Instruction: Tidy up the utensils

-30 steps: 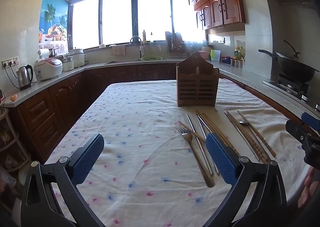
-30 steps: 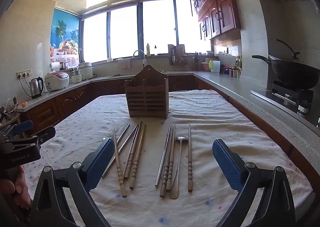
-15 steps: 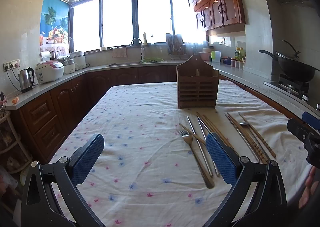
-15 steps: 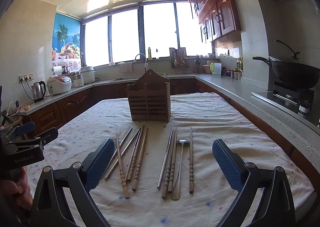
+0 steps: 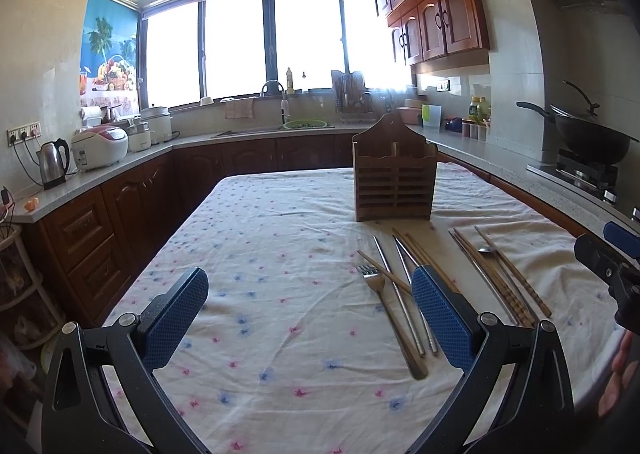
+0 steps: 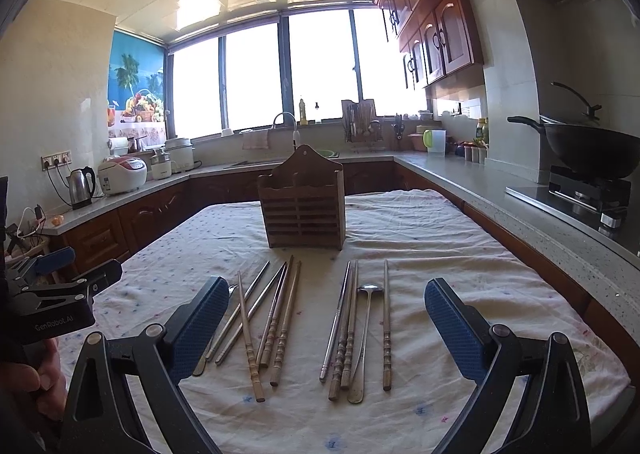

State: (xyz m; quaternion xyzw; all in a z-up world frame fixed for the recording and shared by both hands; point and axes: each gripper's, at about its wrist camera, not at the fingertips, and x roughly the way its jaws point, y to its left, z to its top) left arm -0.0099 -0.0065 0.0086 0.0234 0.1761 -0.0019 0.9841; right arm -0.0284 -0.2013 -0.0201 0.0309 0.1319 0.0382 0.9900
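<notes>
Zero utensils yet in wooden holder [image 6: 303, 209]; chopsticks [image 6: 280, 324], fork [image 5: 390, 318], spoon [image 6: 362, 338] all lying on counter [image 6: 420, 238] before holder. Left gripper [image 5: 310, 318] and right gripper [image 6: 322, 338]: fingers spread, holding nothing.

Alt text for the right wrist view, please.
Open right hand-held gripper hovers over chopsticks, a spoon and a fork lying on a tablecloth before an upright wooden utensil holder. The left hand-held gripper shows at left.
</notes>
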